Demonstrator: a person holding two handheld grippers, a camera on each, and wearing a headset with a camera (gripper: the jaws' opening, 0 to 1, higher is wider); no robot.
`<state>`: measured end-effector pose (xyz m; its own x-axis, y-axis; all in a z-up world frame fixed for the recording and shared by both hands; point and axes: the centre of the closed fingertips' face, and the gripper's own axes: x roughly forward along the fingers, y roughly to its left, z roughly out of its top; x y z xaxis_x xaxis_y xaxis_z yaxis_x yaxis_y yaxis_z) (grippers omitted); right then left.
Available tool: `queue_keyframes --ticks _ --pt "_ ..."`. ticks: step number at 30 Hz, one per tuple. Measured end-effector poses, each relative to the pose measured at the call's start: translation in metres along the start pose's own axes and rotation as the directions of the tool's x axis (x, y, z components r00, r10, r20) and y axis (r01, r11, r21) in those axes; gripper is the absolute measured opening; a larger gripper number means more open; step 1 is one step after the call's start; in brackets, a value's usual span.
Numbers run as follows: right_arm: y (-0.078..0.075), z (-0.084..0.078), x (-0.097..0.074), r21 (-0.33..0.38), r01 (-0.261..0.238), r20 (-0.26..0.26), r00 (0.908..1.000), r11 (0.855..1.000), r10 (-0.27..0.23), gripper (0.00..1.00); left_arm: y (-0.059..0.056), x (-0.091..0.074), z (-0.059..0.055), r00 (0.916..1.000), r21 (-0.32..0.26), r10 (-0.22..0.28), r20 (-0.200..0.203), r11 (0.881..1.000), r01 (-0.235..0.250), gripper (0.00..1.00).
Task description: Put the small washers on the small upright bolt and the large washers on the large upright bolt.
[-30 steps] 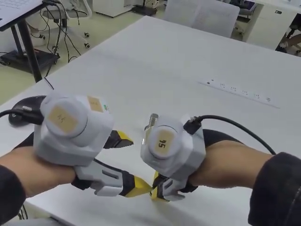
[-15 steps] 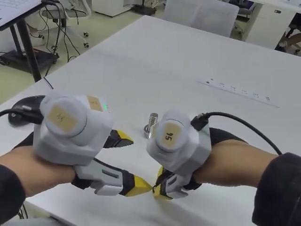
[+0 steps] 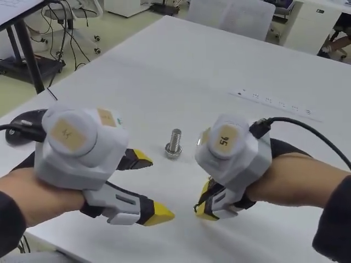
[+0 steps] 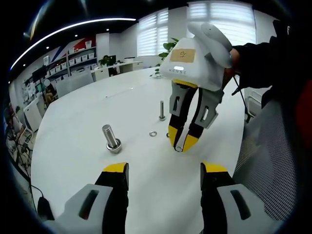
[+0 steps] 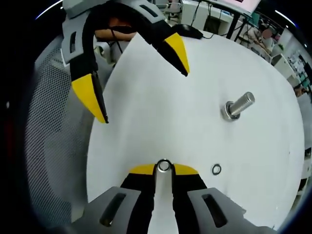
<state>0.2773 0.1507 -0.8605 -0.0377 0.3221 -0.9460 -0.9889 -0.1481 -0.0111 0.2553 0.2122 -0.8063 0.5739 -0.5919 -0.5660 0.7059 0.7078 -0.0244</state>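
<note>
The large upright bolt (image 3: 174,143) stands on the white table (image 3: 181,66) between my two grippers. My left gripper (image 3: 153,186) is open, with nothing between its yellow tips, which point toward the right gripper. My right gripper (image 3: 206,208) points down at the table near the front edge and is shut on a small metal washer (image 5: 164,165) at its tips. In the left gripper view the small upright bolt (image 4: 162,110) stands beyond the large bolt (image 4: 111,139), and a loose washer (image 4: 153,133) lies flat between the small bolt and the right gripper (image 4: 181,144).
A white power strip (image 3: 274,102) lies farther back on the right. A black device with a cable (image 3: 22,127) sits at the table's left edge. The front table edge is close under both grippers. Desks and chairs stand beyond the table.
My right gripper has drawn right, away from the left gripper's lower tip, which it nearly touched. The large bolt, half hidden behind it before, is fully in view.
</note>
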Motion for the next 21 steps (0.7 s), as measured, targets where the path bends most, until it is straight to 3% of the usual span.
queue_keyframes --ticks 21 --pt "-0.026 -0.045 -0.033 0.148 0.074 0.003 0.9972 0.986 -0.075 0.13 0.000 0.002 -0.001 1.0000 -0.001 -0.005 -0.008 1.000 0.005 0.58"
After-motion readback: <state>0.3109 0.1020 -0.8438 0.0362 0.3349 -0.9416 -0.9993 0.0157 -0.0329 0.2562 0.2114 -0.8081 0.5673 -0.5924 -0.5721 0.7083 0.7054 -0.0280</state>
